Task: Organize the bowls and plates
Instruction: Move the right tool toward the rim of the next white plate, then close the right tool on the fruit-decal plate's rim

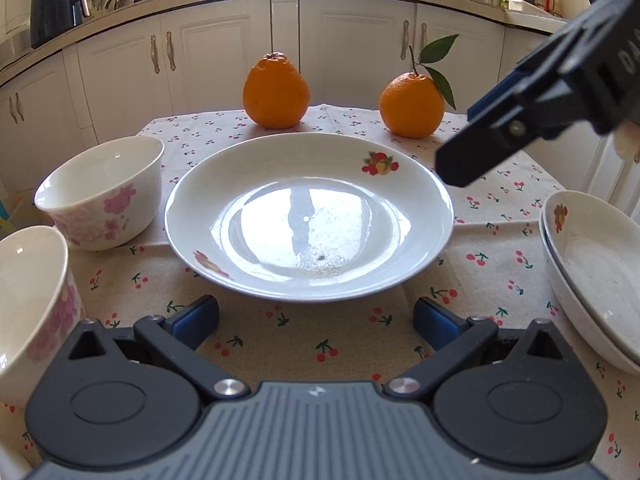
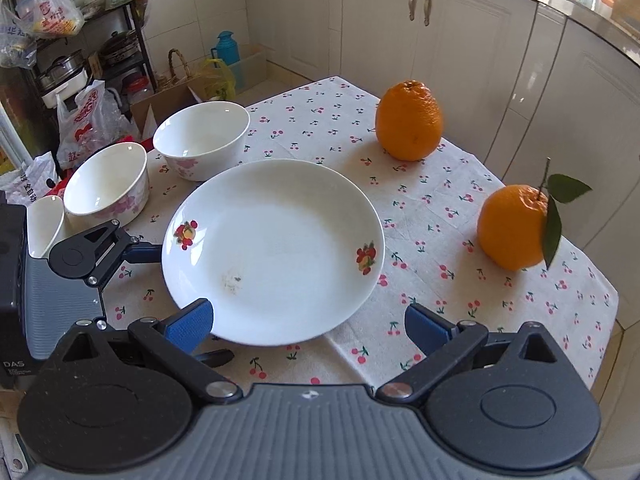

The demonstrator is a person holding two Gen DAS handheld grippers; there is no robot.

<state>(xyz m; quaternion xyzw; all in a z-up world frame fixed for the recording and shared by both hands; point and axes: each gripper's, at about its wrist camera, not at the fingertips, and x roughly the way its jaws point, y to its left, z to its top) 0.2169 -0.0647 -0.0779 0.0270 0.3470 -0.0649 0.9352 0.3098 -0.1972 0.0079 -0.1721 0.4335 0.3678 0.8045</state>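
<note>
A white plate with fruit prints (image 1: 308,216) lies in the middle of the cherry-print tablecloth; it also shows in the right wrist view (image 2: 276,252). My left gripper (image 1: 316,320) is open and empty just in front of its near rim. My right gripper (image 2: 308,324) is open and empty, above the plate's right side; in the left wrist view it hangs above the rim (image 1: 496,132). Two white bowls with pink flowers stand left of the plate (image 1: 104,192) (image 1: 28,304); the right wrist view shows them too (image 2: 202,144) (image 2: 106,184). Two stacked white plates (image 1: 596,272) lie at the right.
Two oranges stand behind the plate (image 1: 276,92) (image 1: 412,104), the right one with leaves. White kitchen cabinets (image 1: 224,48) run behind the table. Bags, a shelf with pots and a blue thermos (image 2: 226,48) stand on the floor past the table's left edge.
</note>
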